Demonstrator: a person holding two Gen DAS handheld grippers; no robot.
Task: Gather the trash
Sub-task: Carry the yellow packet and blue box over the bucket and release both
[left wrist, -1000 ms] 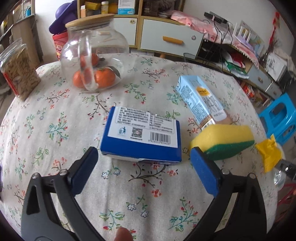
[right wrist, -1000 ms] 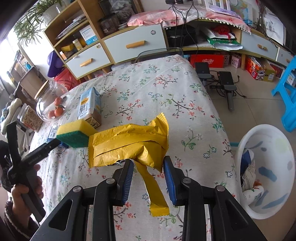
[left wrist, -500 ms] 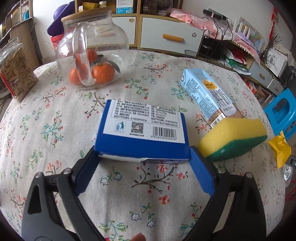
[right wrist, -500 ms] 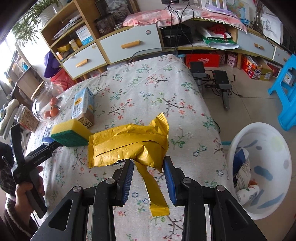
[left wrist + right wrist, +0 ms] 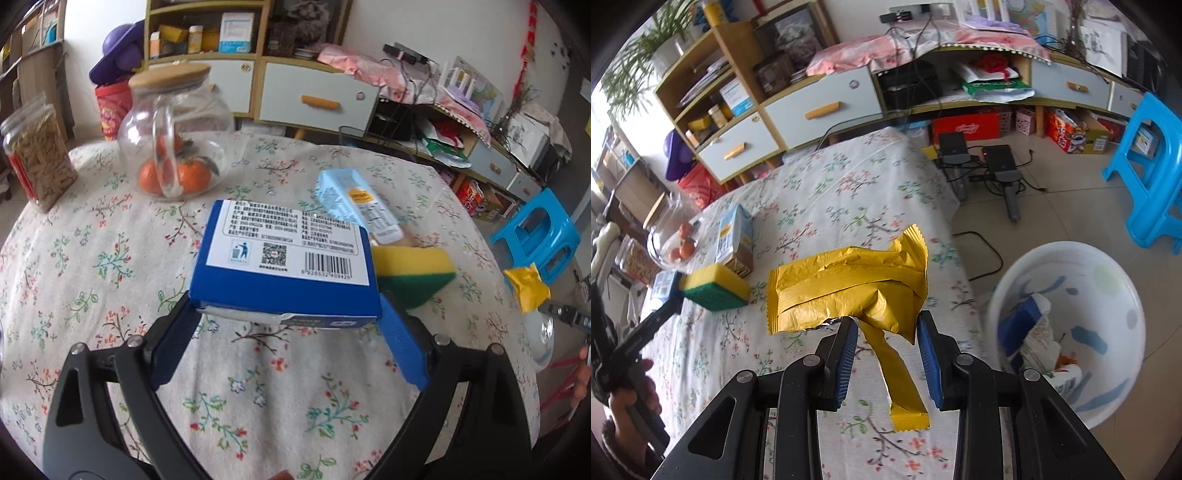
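My left gripper (image 5: pixel 286 325) is shut on a blue box with a white barcode label (image 5: pixel 286 258) and holds it lifted off the floral tablecloth (image 5: pixel 258 387). My right gripper (image 5: pixel 886 338) is shut on a crumpled yellow wrapper (image 5: pixel 849 291) and holds it above the table's right edge. A white trash bin (image 5: pixel 1115 402) with several pieces of trash inside stands on the floor to the right. The wrapper also shows in the left wrist view (image 5: pixel 526 288) at far right.
On the table lie a yellow-green sponge (image 5: pixel 413 273), a light blue milk carton (image 5: pixel 358 206), a glass jar of oranges (image 5: pixel 177 136) and a snack jar (image 5: pixel 37 155). A blue stool (image 5: pixel 1148 170) and cabinets (image 5: pixel 823 107) stand beyond.
My left gripper closed around the blue box and lifted it off the table. My right gripper carried the yellow wrapper rightwards, nearer the white bin.
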